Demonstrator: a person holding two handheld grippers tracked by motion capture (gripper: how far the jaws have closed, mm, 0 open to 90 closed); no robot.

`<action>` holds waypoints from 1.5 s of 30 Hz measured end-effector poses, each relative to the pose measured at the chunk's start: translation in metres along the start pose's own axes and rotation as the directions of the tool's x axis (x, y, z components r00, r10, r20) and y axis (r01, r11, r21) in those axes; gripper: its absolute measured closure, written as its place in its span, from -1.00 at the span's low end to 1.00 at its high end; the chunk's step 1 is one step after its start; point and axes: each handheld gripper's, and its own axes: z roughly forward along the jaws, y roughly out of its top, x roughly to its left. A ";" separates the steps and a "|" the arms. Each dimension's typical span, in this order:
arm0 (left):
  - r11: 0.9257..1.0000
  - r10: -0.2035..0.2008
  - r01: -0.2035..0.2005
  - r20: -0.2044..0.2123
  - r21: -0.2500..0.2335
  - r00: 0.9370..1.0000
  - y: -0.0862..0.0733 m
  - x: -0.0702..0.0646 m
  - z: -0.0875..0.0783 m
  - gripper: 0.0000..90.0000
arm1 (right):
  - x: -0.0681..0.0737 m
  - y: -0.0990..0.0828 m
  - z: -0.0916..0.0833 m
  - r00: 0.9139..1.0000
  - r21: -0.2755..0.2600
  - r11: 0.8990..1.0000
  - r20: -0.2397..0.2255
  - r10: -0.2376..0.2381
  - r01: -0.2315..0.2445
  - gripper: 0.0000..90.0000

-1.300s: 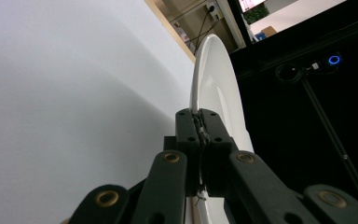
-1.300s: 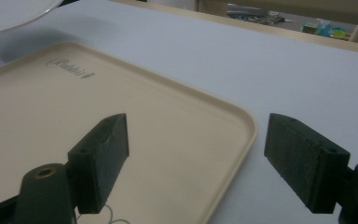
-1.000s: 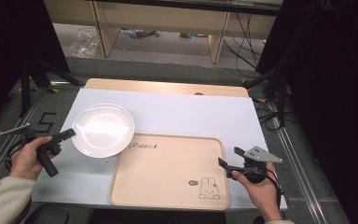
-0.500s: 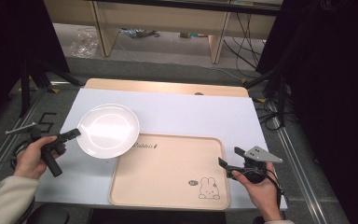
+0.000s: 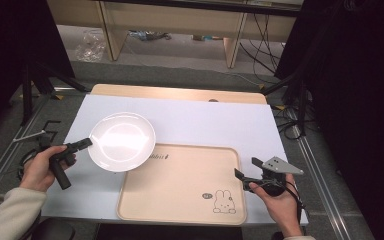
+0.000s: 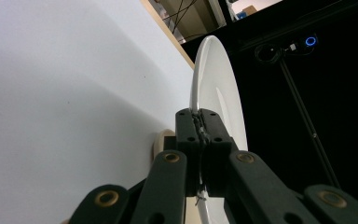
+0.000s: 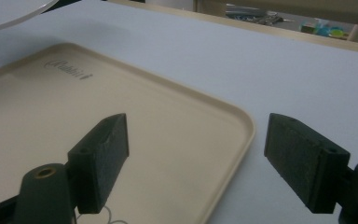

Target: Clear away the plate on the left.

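Note:
A white round plate hangs above the white table sheet, its right edge over the top left corner of the beige tray. My left gripper is shut on the plate's left rim; in the left gripper view the plate stands edge-on, pinched between the black jaws of my left gripper. My right gripper rests by the tray's right edge, open, with nothing between its pads. In the right gripper view the tray's corner lies between the jaws, and the plate's rim shows at top left.
The tray carries a rabbit drawing near its front right corner. A white sheet covers the wooden table. Metal rails run along both sides, with cables on the floor beyond.
My left gripper has carried the plate to the right, toward the tray; its edge now overlaps the tray's corner. The right gripper has stayed in place.

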 end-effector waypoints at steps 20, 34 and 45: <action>1.000 0.000 -0.001 0.007 0.021 1.000 -0.004 -0.008 0.011 0.94 | -0.001 0.000 -0.002 1.000 0.006 1.000 0.013 -0.008 0.008 -0.50; 0.999 -0.005 0.003 0.029 0.043 1.000 -0.008 -0.015 0.019 0.94 | -0.001 0.000 -0.004 1.000 0.012 1.000 0.015 -0.003 0.003 -0.50; 0.998 0.001 -0.003 0.044 0.058 0.999 -0.010 -0.019 0.028 0.93 | -0.001 -0.002 -0.008 1.000 0.016 1.000 0.027 -0.005 0.005 -0.50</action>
